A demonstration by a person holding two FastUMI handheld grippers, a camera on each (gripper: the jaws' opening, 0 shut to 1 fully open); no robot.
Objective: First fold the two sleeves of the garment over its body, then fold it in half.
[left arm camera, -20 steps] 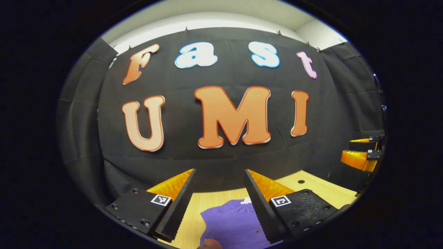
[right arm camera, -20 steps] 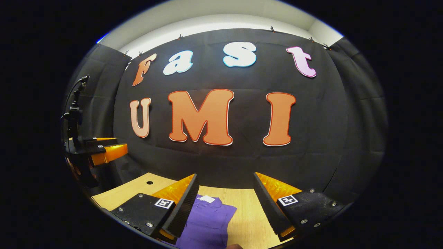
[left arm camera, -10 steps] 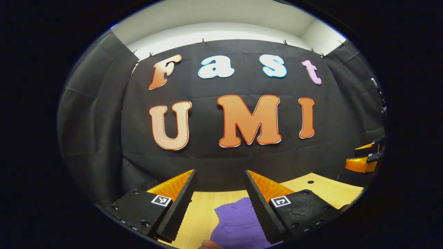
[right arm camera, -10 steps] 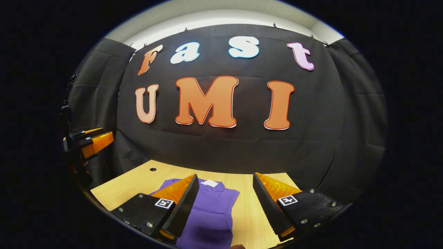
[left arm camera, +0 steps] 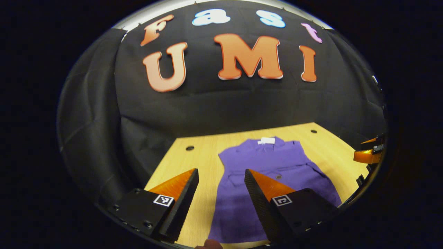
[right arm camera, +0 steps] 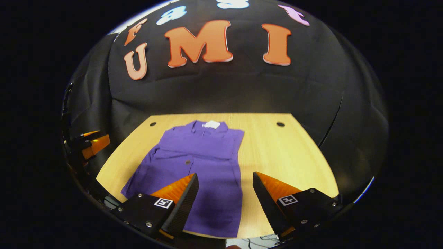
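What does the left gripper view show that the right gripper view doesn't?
The left gripper view has the open left tongs in front and the right tongs at its right edge. The right gripper view swaps that: the right tongs open in front, the left tongs at its left edge, plus cables below the wooden table's near edge. Both show the purple garment lying flat on that table, a white label at its collar.

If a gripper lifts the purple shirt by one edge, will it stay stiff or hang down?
The purple shirt lies flat in soft folds on the wooden table, so it would probably droop. It looks thin, likely light, and may slide when pushed.
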